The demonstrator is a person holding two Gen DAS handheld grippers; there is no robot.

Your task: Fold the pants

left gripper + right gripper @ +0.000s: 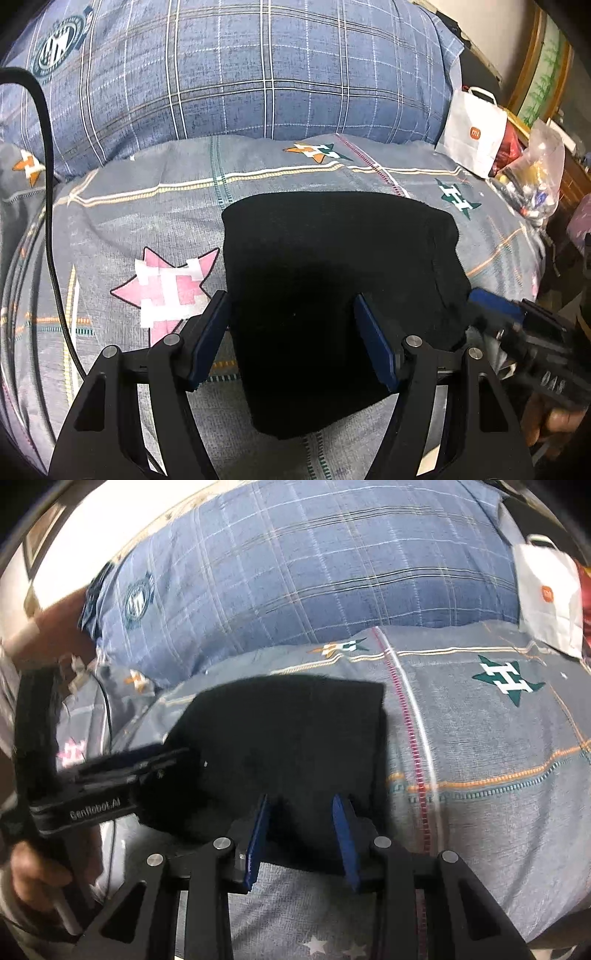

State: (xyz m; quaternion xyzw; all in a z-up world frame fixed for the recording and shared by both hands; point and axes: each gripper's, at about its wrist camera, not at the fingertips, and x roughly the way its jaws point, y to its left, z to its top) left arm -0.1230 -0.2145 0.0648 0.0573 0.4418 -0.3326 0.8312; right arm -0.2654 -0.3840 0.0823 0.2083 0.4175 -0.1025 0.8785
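The black pants [332, 288] lie folded into a compact rectangle on the grey star-print bedsheet [122, 221]. My left gripper [291, 332] is open, its blue pads [208, 332] spread either side of the pants' near-left part, holding nothing. The right gripper shows at the right edge of this view [495, 310], at the pants' right edge. In the right wrist view the pants [288, 731] lie ahead. My right gripper [301, 834] is open over their near edge, holding nothing. The left gripper [110, 779] reaches in from the left onto the pants.
A big blue plaid pillow [240, 70] lies behind the pants. A white paper bag [472, 133] and a clear plastic bag of small items [532, 177] sit at the bed's right edge. A black cable [48, 206] runs down the left side.
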